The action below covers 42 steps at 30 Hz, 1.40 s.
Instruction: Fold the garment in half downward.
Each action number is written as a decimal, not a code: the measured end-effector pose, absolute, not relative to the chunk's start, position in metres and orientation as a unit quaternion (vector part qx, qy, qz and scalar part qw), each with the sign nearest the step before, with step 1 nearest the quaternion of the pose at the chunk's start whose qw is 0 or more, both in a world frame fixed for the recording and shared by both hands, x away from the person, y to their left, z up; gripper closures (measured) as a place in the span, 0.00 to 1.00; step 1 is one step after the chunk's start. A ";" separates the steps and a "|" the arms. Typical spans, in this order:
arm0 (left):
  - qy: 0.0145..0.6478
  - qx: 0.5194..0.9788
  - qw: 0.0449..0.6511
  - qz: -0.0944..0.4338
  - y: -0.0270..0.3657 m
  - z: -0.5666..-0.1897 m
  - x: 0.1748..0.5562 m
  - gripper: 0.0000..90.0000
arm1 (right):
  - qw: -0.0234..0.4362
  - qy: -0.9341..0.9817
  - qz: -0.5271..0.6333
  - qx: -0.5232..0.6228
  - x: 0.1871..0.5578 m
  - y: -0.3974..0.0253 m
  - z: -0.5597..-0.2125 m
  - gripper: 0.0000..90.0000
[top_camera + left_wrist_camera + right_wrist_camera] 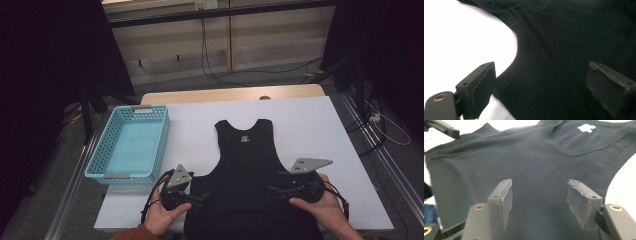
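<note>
White sheeting covers the table [310, 130], with a wooden edge showing at its far side and dark curtains and loose cables on the floor beyond; on that sheet a black sleeveless top [247, 165] lies flat, neck toward the far side, a small pale label inside the collar, its hem running off the near edge of the table; the left gripper [200, 197] sits at the garment's left side just below the armhole, held in the person's left hand [162, 212]; in the left gripper view its jaws stand wide apart, one over the white sheet just beside the curved armhole seam, the other over the black cloth, and nothing is pinched between them; the right gripper [274, 189] rests at the garment's right side, in the right hand [325, 202]; in the right gripper view its jaws are likewise spread and empty above the fabric, though whether the pads [584, 202] touch the cloth is hard to tell from here; a light blue perforated basket [102, 150] stands on the left part of the table, apart from the top.
</note>
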<state>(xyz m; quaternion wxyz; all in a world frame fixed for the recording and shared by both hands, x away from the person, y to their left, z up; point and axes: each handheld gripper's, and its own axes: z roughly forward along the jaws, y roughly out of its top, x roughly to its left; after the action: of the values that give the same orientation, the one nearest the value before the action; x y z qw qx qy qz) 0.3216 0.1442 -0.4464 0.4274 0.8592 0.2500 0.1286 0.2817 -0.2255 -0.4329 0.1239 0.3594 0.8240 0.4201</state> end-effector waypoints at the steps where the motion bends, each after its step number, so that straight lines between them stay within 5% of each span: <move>1: 0.249 0.858 0.432 0.125 0.143 -0.447 0.322 0.12 | 0.123 0.827 0.419 0.354 0.280 -0.225 -0.433 0.44; 21: 0.208 0.903 0.369 0.077 0.111 -0.458 0.311 0.46 | 0.130 0.868 0.316 0.359 0.269 -0.224 -0.454 0.54; 26: 0.202 0.905 0.368 0.070 0.109 -0.456 0.312 0.67 | 0.121 0.870 0.321 0.353 0.270 -0.221 -0.453 0.83; 28: 0.203 0.906 0.365 0.075 0.109 -0.454 0.309 0.83 | 0.116 0.870 0.323 0.354 0.269 -0.221 -0.453 0.98; 31: 0.194 0.912 0.352 0.079 0.111 -0.452 0.307 0.94 | 0.116 0.870 0.319 0.356 0.267 -0.220 -0.452 1.00; 42: 0.192 0.912 0.361 0.035 0.130 -0.450 0.295 0.97 | 0.089 0.884 0.322 0.328 0.237 -0.215 -0.450 1.00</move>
<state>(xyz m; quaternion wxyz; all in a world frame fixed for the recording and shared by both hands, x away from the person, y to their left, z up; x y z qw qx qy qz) 0.2954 0.1296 -0.4499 0.3609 0.9120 0.1920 0.0347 0.2371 -0.2146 -0.4496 0.0890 0.3281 0.8835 0.3222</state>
